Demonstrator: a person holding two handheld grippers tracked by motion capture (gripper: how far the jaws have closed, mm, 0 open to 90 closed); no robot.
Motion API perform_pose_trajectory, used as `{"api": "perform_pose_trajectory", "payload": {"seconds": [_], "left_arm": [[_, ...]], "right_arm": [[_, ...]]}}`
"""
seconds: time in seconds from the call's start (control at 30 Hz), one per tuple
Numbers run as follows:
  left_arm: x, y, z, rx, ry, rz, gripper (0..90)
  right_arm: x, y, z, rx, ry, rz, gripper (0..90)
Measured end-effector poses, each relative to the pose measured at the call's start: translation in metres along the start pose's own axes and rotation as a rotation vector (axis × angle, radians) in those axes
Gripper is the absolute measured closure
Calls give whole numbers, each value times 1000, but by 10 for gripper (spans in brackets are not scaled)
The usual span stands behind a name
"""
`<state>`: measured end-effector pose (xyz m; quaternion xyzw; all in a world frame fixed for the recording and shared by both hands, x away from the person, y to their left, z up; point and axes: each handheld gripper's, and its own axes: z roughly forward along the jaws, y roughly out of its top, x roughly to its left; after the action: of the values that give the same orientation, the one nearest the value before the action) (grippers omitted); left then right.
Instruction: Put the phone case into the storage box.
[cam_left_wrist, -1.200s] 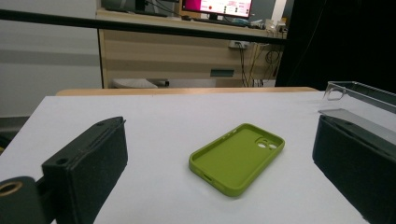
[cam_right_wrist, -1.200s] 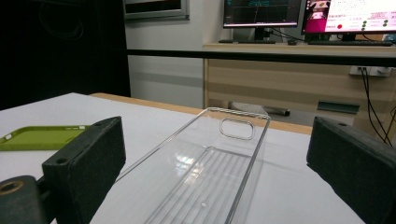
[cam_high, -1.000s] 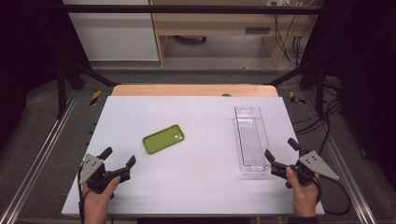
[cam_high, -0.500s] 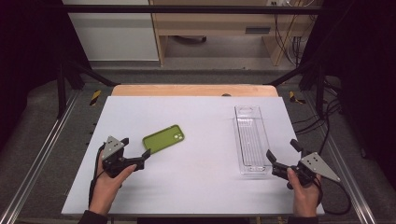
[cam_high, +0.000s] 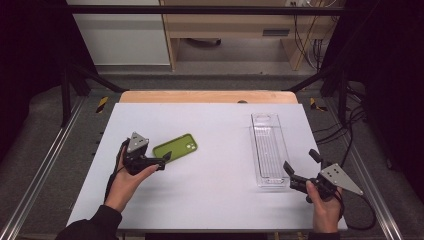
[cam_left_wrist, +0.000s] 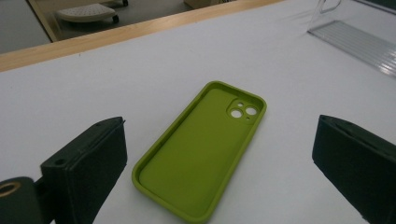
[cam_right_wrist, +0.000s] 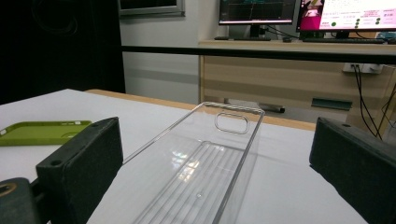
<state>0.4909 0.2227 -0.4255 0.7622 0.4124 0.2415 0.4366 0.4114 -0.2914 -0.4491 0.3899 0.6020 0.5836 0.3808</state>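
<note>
A green phone case (cam_high: 175, 148) lies hollow side up on the white table (cam_high: 210, 200), left of centre. My left gripper (cam_high: 161, 160) is open right at the case's near-left end, its jaws wide on either side of the case (cam_left_wrist: 201, 149) in the left gripper view. A clear plastic tray (cam_high: 269, 149) lies lengthwise on the right. My right gripper (cam_high: 302, 165) is open at the tray's near end, and the right gripper view looks along the empty tray (cam_right_wrist: 201, 182), with the phone case (cam_right_wrist: 42, 132) far left.
The table's wooden far edge (cam_high: 207, 96) borders a drop to the floor. Metal rails (cam_high: 45, 165) run along both sides, with cables (cam_high: 345, 130) trailing on the right. A desk with monitors (cam_right_wrist: 303, 14) stands beyond the table.
My left gripper has moved forward and rightward from the table's near-left corner up to the green phone case. The right gripper has stayed by the tray's near end.
</note>
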Motion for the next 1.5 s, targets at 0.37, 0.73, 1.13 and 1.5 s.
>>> {"api": "perform_pose_trajectory", "payload": {"seconds": [0.37, 0.73, 1.13, 1.5], "left_arm": [[9, 11, 26, 68, 9, 12, 43], [16, 11, 40, 100, 4, -21, 242], [13, 1, 48, 185, 19, -43, 706], [10, -15, 53, 274, 23, -71, 899]], "right_arm": [[4, -1, 2, 16, 14, -10, 30], [4, -2, 3, 18, 13, -7, 29], [4, -3, 3, 20, 14, -6, 30], [3, -4, 3, 22, 8, 0, 31]]}}
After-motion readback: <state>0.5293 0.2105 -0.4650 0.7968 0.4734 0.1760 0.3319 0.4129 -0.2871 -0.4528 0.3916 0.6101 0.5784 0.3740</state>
